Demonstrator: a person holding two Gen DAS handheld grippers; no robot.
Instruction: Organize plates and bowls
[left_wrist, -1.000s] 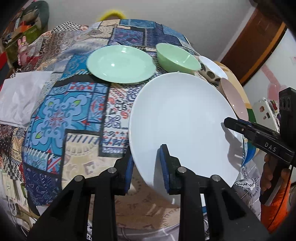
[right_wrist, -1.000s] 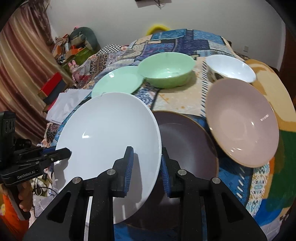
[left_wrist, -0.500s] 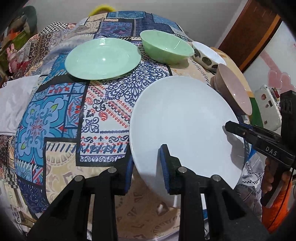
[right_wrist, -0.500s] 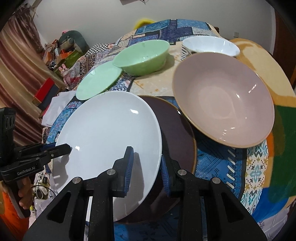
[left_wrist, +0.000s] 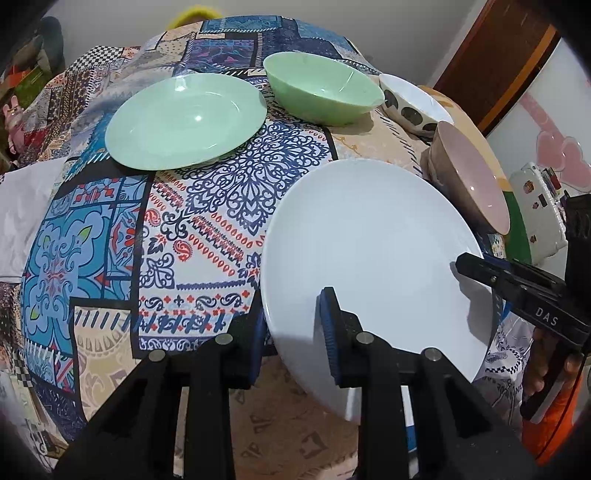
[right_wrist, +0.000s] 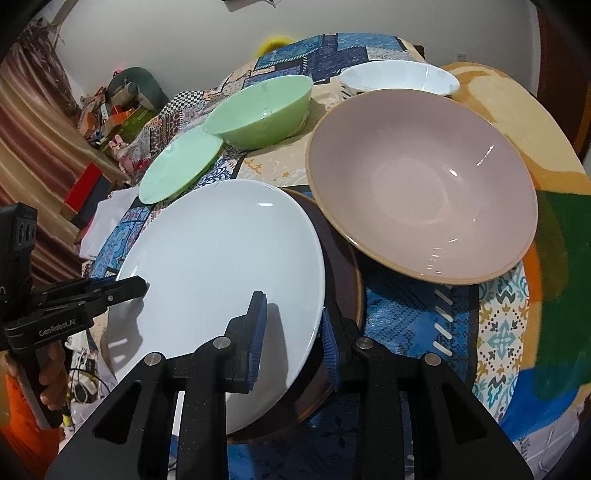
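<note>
From the left wrist, the left gripper (left_wrist: 293, 332) is clamped on the near rim of a white plate (left_wrist: 369, 240), one pad under the rim and one on its upper face. The plate is tilted, its far side nearer the cloth. The right gripper (left_wrist: 469, 267) bites the opposite rim; a hand (left_wrist: 550, 373) holds its handle. A grip on each side probably keeps the wide plate from tipping or slipping. Toward the far edge of the table (left_wrist: 229, 192) lie a green plate (left_wrist: 184, 122) and, just beside it, a green bowl (left_wrist: 321, 86); a white bowl (left_wrist: 413, 105) and a pink bowl (left_wrist: 472, 177) follow along the right edge.

From the right wrist, the right gripper (right_wrist: 291, 339) is closed on the white plate's (right_wrist: 221, 266) near rim, and the left gripper (right_wrist: 136, 286) pinches the far left rim. The plate hangs over a dark brown plate (right_wrist: 340, 258) at the near edge of the table (right_wrist: 417, 306), covering most of it; whether they touch I cannot tell. My guess is it is being stacked there. The pink bowl (right_wrist: 424, 184) overlaps the brown plate's far rim. The green bowl (right_wrist: 262, 110), green plate (right_wrist: 181, 166) and white bowl (right_wrist: 399, 77) sit farther back.
</note>
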